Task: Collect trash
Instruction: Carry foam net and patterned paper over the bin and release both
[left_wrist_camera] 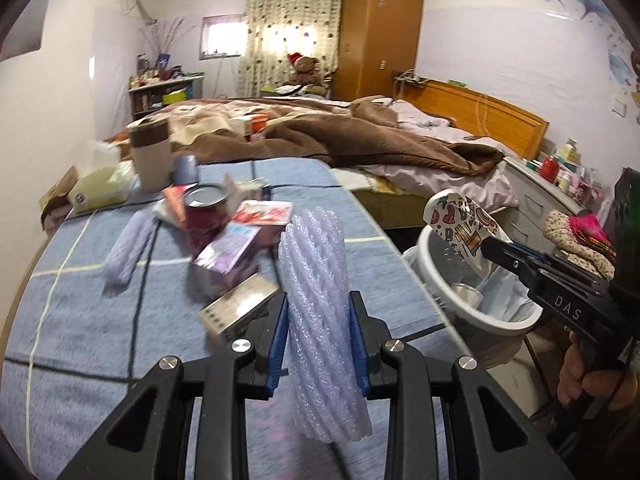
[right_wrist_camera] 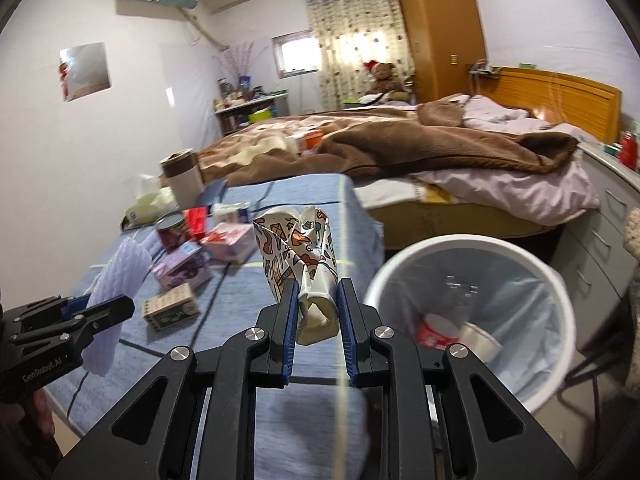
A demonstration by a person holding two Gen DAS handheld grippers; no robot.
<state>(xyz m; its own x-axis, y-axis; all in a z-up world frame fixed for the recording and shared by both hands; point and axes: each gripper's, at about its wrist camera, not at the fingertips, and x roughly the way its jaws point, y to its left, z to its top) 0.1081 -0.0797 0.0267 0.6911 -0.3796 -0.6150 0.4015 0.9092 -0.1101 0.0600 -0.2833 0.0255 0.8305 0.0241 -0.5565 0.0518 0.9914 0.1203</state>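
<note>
My left gripper (left_wrist_camera: 319,312) is shut on a white foam net sleeve (left_wrist_camera: 316,280) and holds it above the blue-clothed table (left_wrist_camera: 80,340). My right gripper (right_wrist_camera: 318,298) is shut on a crumpled patterned paper cup (right_wrist_camera: 296,248), held just left of the white trash bin (right_wrist_camera: 472,248). In the left wrist view the right gripper (left_wrist_camera: 492,246) holds the cup (left_wrist_camera: 460,224) over the bin's rim (left_wrist_camera: 424,264). The bin holds a red cup (right_wrist_camera: 432,330) and a white cup (right_wrist_camera: 480,340). The left gripper with its sleeve (right_wrist_camera: 120,272) shows at the left of the right wrist view.
On the table lie a second foam sleeve (left_wrist_camera: 128,244), a red can (left_wrist_camera: 204,216), several small boxes (left_wrist_camera: 236,308), a tissue box (left_wrist_camera: 100,188) and a brown-topped container (left_wrist_camera: 150,156). A bed (left_wrist_camera: 360,140) stands behind, drawers (right_wrist_camera: 608,232) to the right.
</note>
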